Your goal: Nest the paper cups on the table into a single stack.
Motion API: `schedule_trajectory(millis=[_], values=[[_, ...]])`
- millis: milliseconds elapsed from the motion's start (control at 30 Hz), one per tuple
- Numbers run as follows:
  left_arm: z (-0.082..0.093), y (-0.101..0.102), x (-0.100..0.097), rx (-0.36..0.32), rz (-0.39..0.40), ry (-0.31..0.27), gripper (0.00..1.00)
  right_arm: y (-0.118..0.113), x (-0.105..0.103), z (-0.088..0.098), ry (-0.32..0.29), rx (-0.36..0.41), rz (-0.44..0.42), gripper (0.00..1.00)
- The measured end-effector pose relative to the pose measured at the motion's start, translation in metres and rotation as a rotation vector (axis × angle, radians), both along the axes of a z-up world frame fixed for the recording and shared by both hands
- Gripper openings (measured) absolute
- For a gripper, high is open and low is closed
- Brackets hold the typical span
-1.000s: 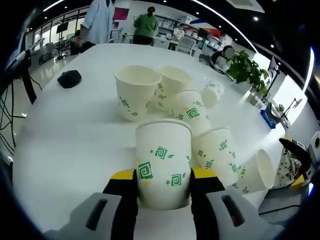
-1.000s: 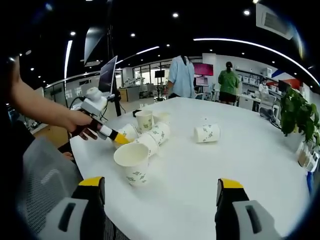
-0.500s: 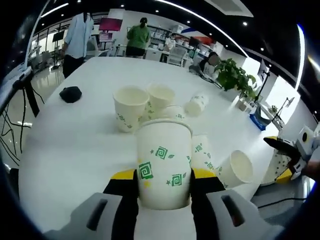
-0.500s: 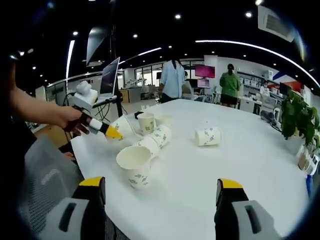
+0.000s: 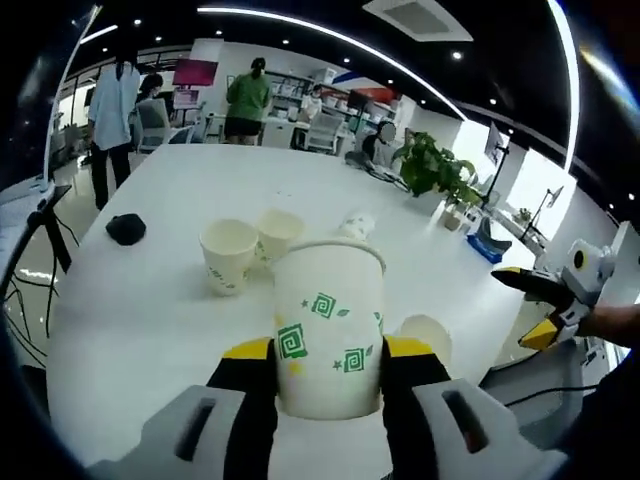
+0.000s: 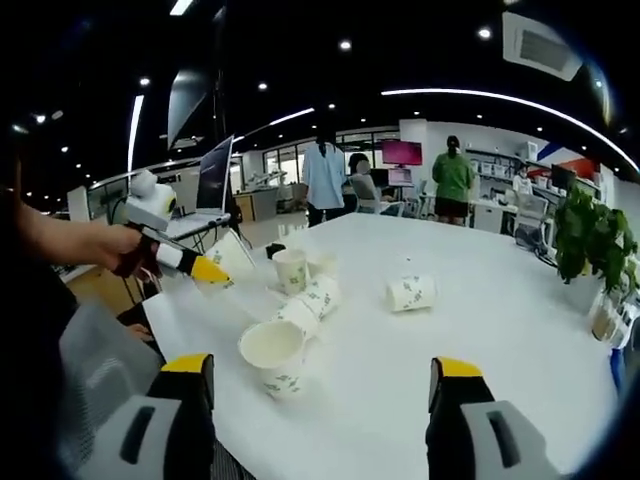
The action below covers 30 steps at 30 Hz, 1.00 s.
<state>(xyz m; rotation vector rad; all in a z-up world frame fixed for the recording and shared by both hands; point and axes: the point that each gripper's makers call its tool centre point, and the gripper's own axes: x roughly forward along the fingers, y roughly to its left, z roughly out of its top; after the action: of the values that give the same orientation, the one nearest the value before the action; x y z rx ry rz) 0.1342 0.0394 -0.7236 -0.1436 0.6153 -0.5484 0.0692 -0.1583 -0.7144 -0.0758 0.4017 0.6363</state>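
1. the left gripper (image 5: 328, 375) had its jaws closed around a paper cup (image 5: 328, 330), held upright with its mouth up, lifted clear of the white table (image 5: 140, 310).
2. taking that held cup as the landmark, the nearest standing cups lay ahead of it and a little to its left: an upright cup (image 5: 227, 256), and a second upright cup (image 5: 276, 234) touching or just beside it further back.
3. a cup on its side (image 5: 356, 224) lay beyond the held cup, further off across the table; another tipped cup (image 5: 425, 338) lay just right of it and lower, mouth facing the camera.
4. the right gripper (image 6: 314, 420) was wide open with nothing between its jaws, hanging over the table's near edge.
5. from that side, the tipped cup (image 6: 273, 356) lay closest, ahead and left of the open jaws, its long axis angled toward them.
6. my reading: the left gripper was the one placed to lower its cup into an upright one, moving forward and left.
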Motion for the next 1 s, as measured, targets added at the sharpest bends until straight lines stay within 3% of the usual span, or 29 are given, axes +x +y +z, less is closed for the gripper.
schedule_trajectory(millis=[400, 800, 1000], values=[[0.033, -0.025, -0.018, 0.011, -0.152, -0.103, 0.39, 0.009, 0.009, 0.045, -0.05, 0.061, 0.017, 0.8], [0.058, -0.056, -0.043, -0.008, -0.301, -0.157, 0.39, 0.028, 0.008, 0.07, -0.045, 0.097, 0.104, 0.63], [0.058, -0.06, -0.047, -0.005, -0.362, -0.185, 0.39, 0.037, 0.007, 0.076, -0.047, 0.106, 0.144, 0.57]])
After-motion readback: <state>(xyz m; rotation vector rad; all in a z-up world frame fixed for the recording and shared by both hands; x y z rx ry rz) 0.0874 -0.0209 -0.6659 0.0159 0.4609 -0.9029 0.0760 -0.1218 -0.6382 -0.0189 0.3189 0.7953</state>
